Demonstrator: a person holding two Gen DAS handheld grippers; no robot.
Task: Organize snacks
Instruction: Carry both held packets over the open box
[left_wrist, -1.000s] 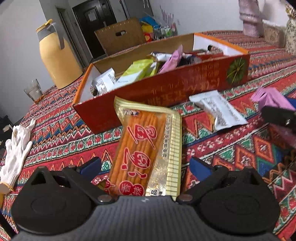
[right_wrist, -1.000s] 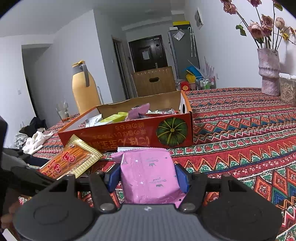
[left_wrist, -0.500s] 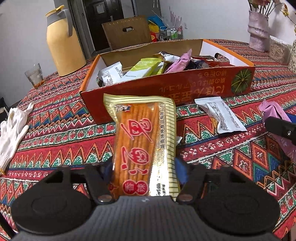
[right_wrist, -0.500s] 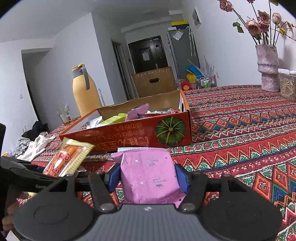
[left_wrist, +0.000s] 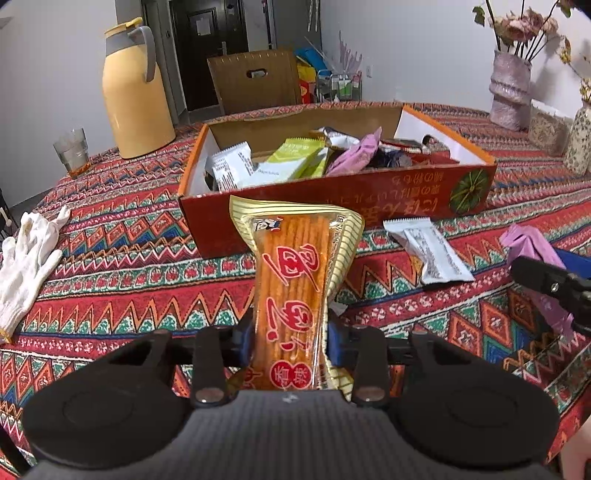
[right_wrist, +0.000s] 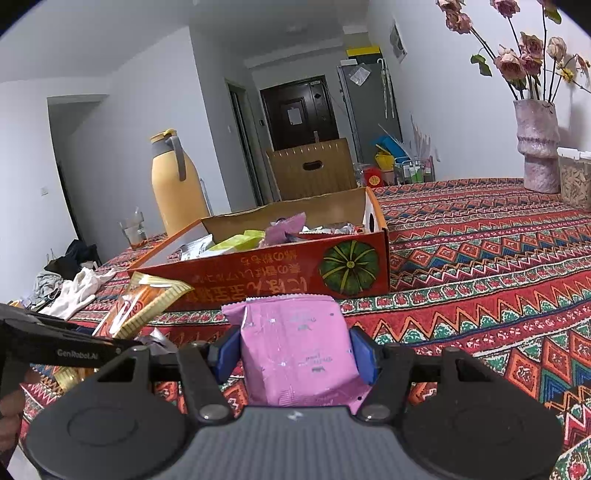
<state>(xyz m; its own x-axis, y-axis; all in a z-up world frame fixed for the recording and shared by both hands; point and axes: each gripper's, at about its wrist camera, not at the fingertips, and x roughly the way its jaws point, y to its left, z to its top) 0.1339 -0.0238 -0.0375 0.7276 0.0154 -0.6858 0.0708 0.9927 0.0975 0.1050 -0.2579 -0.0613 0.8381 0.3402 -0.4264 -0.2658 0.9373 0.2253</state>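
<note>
My left gripper (left_wrist: 290, 338) is shut on an orange-and-gold stick-snack packet (left_wrist: 291, 280) and holds it above the tablecloth, in front of the red cardboard box (left_wrist: 369, 206). My right gripper (right_wrist: 295, 349) is shut on a pink snack packet (right_wrist: 295, 350), also in front of the box (right_wrist: 280, 273). The box holds several packets, white, green and pink. A white-grey packet (left_wrist: 428, 249) lies on the cloth before the box. The right gripper with the pink packet (left_wrist: 532, 247) shows at the right of the left wrist view.
A yellow thermos (left_wrist: 135, 92) and a glass (left_wrist: 72, 153) stand at the back left. White gloves (left_wrist: 27, 258) lie at the left edge. Vases with flowers (right_wrist: 537, 147) stand at the back right. A cardboard box (left_wrist: 255, 79) stands behind the table.
My left gripper has shut on the orange packet and lifted it off the cloth, tilting it upward. The right gripper has kept its hold on the pink packet and barely moved.
</note>
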